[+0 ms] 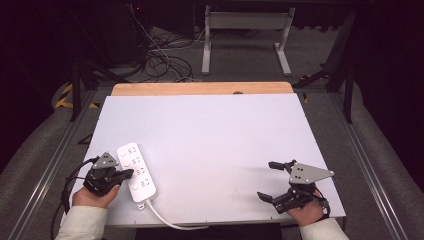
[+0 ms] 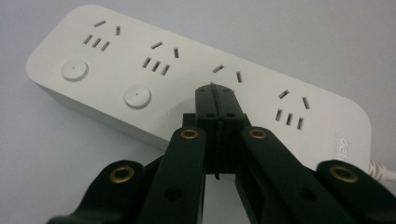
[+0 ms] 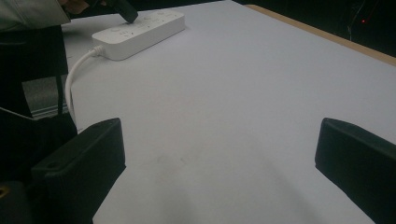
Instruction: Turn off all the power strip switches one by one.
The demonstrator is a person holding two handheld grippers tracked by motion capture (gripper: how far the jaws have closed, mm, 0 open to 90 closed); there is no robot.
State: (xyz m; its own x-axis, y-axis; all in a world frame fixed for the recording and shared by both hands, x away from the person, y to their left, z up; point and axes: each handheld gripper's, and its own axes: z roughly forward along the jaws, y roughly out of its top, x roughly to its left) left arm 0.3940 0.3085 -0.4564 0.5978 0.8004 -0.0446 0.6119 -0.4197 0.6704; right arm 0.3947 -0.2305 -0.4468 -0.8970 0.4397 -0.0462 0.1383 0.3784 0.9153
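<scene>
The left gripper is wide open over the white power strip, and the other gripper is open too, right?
Not quite. The left gripper is shut, jaws pressed together over the white power strip, as the left gripper view shows. The right gripper is open.

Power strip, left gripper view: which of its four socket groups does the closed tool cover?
The third socket group from the button end of the power strip; the left tool hides its lower slots, the others show fully.

1. Power strip (image 2: 187,79), cable end of its top face: pale embossed brand lettering, cut off by the frame edge; reads roughly "del", remainder hidden.
2. Nothing else legible.
</scene>
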